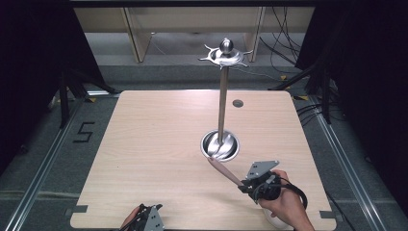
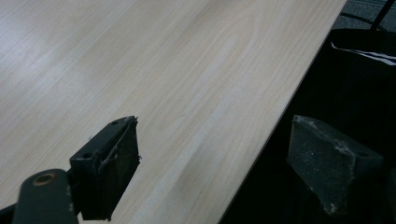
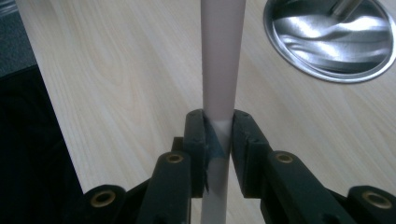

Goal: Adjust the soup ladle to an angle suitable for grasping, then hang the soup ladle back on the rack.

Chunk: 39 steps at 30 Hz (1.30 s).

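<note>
A tall metal stand point(image 1: 222, 103) rises from a round shiny base point(image 1: 220, 145) on the wooden table point(image 1: 159, 144), with a hooked crown point(image 1: 225, 54) at its top. My right gripper point(image 1: 247, 185) is shut on a pale pink handle point(image 1: 225, 171) that points up-left toward the base. Along that gripper's own camera the handle point(image 3: 222, 56) runs straight up between the jaws point(image 3: 218, 140), with the base point(image 3: 331, 39) at upper right. My left gripper point(image 1: 144, 219) sits at the table's near edge, open point(image 2: 212, 158), with nothing between its pads.
A small grey round cap point(image 1: 237, 103) is set into the table behind the stand. Black curtains and cables flank the table. A wooden frame point(image 1: 139, 33) stands on the floor beyond the far edge.
</note>
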Each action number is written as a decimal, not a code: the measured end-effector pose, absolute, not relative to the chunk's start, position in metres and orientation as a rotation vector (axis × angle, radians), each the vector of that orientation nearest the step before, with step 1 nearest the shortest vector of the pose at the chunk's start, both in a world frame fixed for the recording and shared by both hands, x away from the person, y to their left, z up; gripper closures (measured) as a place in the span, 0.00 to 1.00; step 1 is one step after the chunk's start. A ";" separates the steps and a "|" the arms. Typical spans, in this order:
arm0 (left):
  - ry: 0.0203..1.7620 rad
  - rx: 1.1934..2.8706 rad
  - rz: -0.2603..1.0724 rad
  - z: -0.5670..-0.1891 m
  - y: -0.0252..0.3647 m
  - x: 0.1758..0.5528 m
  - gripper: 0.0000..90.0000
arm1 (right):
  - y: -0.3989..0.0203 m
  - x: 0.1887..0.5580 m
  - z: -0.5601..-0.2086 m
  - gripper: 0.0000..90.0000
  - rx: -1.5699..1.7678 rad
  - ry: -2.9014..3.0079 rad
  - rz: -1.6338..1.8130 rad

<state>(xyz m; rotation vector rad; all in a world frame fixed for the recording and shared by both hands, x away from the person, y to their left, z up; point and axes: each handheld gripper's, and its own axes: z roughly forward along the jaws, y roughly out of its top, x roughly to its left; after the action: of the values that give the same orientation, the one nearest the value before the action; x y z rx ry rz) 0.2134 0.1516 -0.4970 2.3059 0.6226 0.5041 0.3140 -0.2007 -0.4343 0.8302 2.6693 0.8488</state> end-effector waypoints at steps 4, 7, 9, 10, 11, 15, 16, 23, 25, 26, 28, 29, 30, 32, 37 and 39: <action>0.597 2.327 0.549 -0.492 0.153 0.214 0.17 | -0.210 0.315 -0.431 0.86 0.823 2.657 0.902; 0.597 2.321 0.550 -0.492 0.154 0.214 0.17 | -0.214 0.318 -0.431 0.86 0.754 2.668 0.952; 0.603 2.321 0.549 -0.492 0.154 0.215 0.17 | -0.217 0.318 -0.429 0.86 0.749 2.649 0.969; 0.616 2.309 0.555 -0.493 0.153 0.215 0.17 | -0.218 0.317 -0.428 0.86 0.781 2.645 0.970; 0.604 2.327 0.554 -0.492 0.154 0.215 0.17 | -0.219 0.317 -0.426 0.86 0.791 2.638 0.961; 0.605 2.325 0.558 -0.491 0.154 0.216 0.17 | -0.225 0.315 -0.423 0.86 0.777 2.619 1.030; 0.605 2.318 0.553 -0.491 0.153 0.216 0.17 | -0.228 0.315 -0.421 0.86 0.773 2.617 1.037; 0.621 2.327 0.517 -0.494 0.152 0.217 0.17 | -0.238 0.314 -0.417 0.86 0.783 2.585 1.098; 0.605 2.329 0.534 -0.493 0.152 0.217 0.17 | -0.241 0.313 -0.416 0.86 0.783 2.566 1.115; 0.605 2.327 0.533 -0.493 0.152 0.217 0.17 | -0.244 0.314 -0.414 0.86 0.772 2.554 1.130; 0.607 2.324 0.542 -0.492 0.153 0.216 0.17 | -0.246 0.314 -0.412 0.86 0.763 2.545 1.136; 0.607 2.324 0.542 -0.492 0.153 0.216 0.17 | -0.246 0.314 -0.412 0.86 0.763 2.545 1.136; 0.609 2.317 0.529 -0.492 0.153 0.216 0.17 | -0.248 0.311 -0.409 0.86 0.793 2.527 1.148; 0.606 2.320 0.531 -0.492 0.153 0.216 0.17 | -0.250 0.312 -0.405 0.86 0.784 2.508 1.166; 0.605 2.325 0.546 -0.493 0.153 0.214 0.17 | -0.255 0.314 -0.404 0.86 0.786 2.477 1.226; 0.604 2.328 0.558 -0.492 0.154 0.214 0.17 | -0.256 0.313 -0.403 0.86 0.815 2.461 1.242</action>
<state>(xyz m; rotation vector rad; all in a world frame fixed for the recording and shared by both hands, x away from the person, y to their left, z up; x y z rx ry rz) 0.2141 0.1541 -0.4925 2.3282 0.6043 0.5577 0.3134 -0.2561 -0.4033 0.8147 2.4606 1.2417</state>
